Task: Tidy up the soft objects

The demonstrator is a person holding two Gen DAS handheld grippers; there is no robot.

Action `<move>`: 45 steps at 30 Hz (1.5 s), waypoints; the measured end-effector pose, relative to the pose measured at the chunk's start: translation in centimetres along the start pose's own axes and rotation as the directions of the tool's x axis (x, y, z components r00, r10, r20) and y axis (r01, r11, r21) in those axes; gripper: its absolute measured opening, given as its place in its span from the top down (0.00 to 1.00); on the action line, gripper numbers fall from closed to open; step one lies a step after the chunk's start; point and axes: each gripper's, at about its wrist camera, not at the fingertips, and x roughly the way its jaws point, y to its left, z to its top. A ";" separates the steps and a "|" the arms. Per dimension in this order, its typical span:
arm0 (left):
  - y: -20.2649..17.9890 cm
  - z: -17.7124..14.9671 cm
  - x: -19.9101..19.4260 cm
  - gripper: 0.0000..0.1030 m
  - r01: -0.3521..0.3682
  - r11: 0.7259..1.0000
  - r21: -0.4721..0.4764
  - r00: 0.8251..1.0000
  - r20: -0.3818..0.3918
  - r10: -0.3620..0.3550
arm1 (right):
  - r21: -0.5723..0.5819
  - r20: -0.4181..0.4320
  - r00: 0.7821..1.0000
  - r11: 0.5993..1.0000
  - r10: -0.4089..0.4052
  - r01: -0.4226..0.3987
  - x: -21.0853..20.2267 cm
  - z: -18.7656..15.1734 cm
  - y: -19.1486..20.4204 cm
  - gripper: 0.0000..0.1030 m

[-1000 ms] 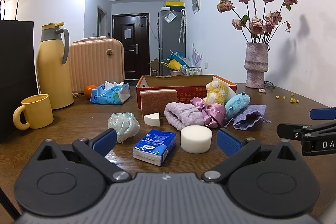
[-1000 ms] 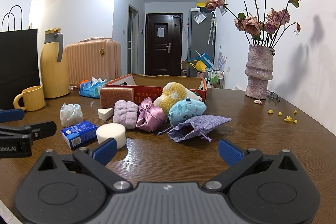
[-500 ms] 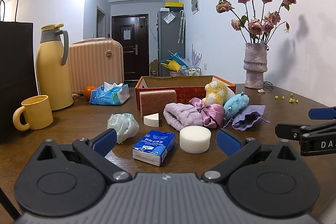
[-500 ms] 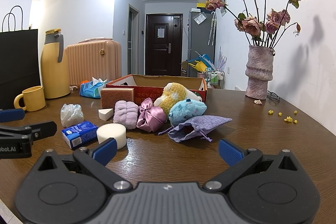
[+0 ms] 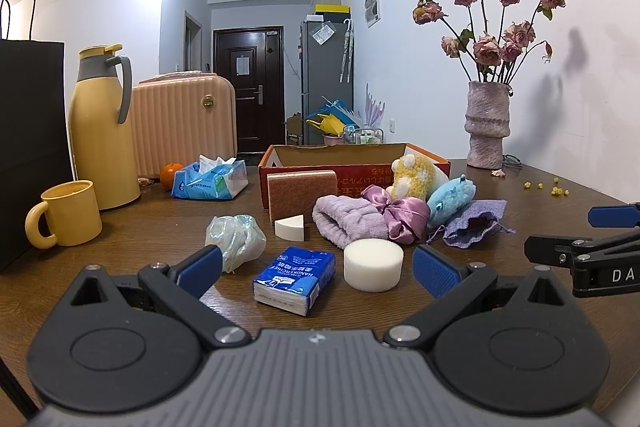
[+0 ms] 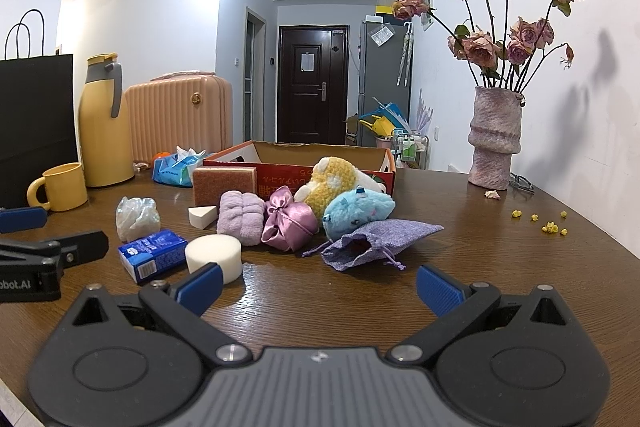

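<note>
Soft things lie on the wooden table before an open red cardboard box (image 5: pixel 360 157) (image 6: pixel 320 155): a round white sponge (image 5: pixel 373 265) (image 6: pixel 214 255), a blue tissue pack (image 5: pixel 296 279) (image 6: pixel 152 255), a crumpled plastic bag (image 5: pixel 236 237), a lilac towel roll (image 5: pixel 348 221) (image 6: pixel 241 213), a pink satin pouch (image 6: pixel 288 221), a blue plush (image 6: pixel 358 209), a yellow plush (image 6: pixel 334 183), a purple drawstring bag (image 6: pixel 372 243), a white wedge sponge (image 5: pixel 289 227) and a brown scouring sponge (image 5: pixel 302 187). My left gripper (image 5: pixel 316 267) is open just short of the tissue pack. My right gripper (image 6: pixel 318 285) is open, empty, short of the drawstring bag.
A yellow mug (image 5: pixel 68 213), a yellow thermos jug (image 5: pixel 102 125), a black paper bag (image 5: pixel 28 131), a pink suitcase (image 5: pixel 184 123), an orange (image 5: pixel 170 175) and a soft tissue pack (image 5: pixel 210 181) stand at the left. A vase of dried roses (image 6: pixel 494 143) stands back right, with small yellow petals (image 6: pixel 550 227) nearby.
Both grippers have barely shifted; the views hold almost steady. Nothing on the table has moved.
</note>
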 end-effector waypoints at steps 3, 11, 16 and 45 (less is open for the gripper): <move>0.0 0.0 0.0 0.00 -0.001 1.000 -0.001 1.000 -0.001 0.001 | -0.002 -0.001 1.000 1.000 0.003 -0.003 -0.1 0.1 0.2 0.00; 0.1 0.1 -0.1 0.00 -0.001 1.000 -0.005 1.000 -0.002 0.001 | -0.015 -0.006 1.000 1.000 0.004 -0.004 0.1 0.1 0.8 0.00; 0.3 0.0 0.0 0.00 -0.003 1.000 -0.007 1.000 -0.005 0.003 | -0.025 -0.008 1.000 1.000 0.006 -0.006 0.3 0.3 0.9 0.00; 5.9 -0.4 2.8 0.00 -0.128 0.991 -0.045 0.991 -0.051 0.126 | -0.158 -0.105 0.986 0.977 0.128 -0.144 7.4 2.4 5.8 0.00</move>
